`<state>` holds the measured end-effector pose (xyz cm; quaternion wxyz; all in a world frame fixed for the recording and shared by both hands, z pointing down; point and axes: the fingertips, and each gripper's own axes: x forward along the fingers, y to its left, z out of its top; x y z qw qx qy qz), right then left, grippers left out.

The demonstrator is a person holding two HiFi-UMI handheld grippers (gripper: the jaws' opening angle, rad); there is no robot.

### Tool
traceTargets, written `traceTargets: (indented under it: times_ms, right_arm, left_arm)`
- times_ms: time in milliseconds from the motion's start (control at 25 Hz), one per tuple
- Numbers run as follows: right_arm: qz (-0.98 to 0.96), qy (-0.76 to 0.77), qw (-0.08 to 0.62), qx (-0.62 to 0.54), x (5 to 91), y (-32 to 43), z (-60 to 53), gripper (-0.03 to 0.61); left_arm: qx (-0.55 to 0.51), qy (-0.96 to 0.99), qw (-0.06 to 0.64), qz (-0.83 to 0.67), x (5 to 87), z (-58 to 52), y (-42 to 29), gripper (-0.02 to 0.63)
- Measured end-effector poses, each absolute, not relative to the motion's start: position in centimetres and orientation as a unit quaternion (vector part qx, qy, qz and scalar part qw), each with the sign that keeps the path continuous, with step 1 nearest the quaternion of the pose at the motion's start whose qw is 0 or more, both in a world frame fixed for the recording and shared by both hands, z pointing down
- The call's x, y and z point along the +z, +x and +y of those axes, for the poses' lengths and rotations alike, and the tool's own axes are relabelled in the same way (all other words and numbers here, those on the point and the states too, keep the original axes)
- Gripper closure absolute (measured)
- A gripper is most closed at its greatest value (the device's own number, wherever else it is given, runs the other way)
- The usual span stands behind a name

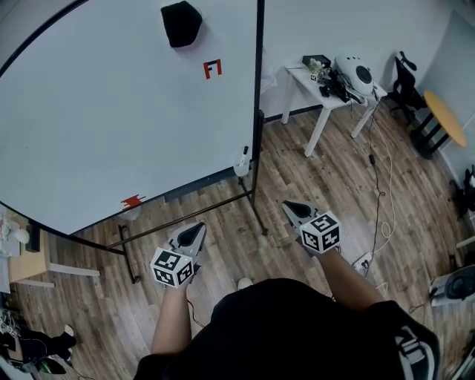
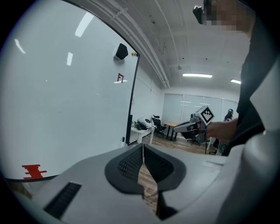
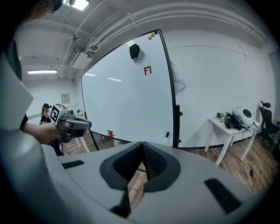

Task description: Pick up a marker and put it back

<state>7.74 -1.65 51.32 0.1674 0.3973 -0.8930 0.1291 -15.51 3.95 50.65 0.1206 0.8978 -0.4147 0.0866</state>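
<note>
A marker (image 1: 244, 156) with a black cap stands at the lower right corner of the big whiteboard (image 1: 111, 111), beside its black frame; the right gripper view shows the marker (image 3: 166, 135) too. A black eraser (image 1: 181, 22) and a red sign (image 1: 212, 69) sit high on the board. My left gripper (image 1: 197, 231) (image 2: 143, 146) is shut with nothing in it, held over the wooden floor short of the board. My right gripper (image 1: 291, 208) (image 3: 142, 144) is likewise shut and empty, below and right of the marker.
The whiteboard's black stand feet (image 1: 256, 211) reach across the floor toward me. A white table (image 1: 320, 104) with a white helmet-like device (image 1: 355, 74) stands at the back right. Cables (image 1: 382, 193) trail over the floor. A black chair (image 1: 407, 78) and a round yellow table (image 1: 445, 117) are far right.
</note>
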Motion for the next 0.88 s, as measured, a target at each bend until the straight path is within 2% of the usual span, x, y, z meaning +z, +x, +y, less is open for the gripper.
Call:
traceTargets:
  times_ms: [320, 880]
  right_arm:
    - [-0.89, 0.405, 0.164, 0.131, 51.3, 5.3, -2.9, 0.581]
    - [-0.883, 0.413, 0.165, 0.149, 52.2, 5.3, -5.9, 0.581]
  left_arm:
    - [0.087, 0.902, 0.116, -0.406, 50.7, 2.2, -17.6, 0.597]
    - [0.089, 0.899, 0.129, -0.409, 51.1, 0.0, -18.1, 0.597]
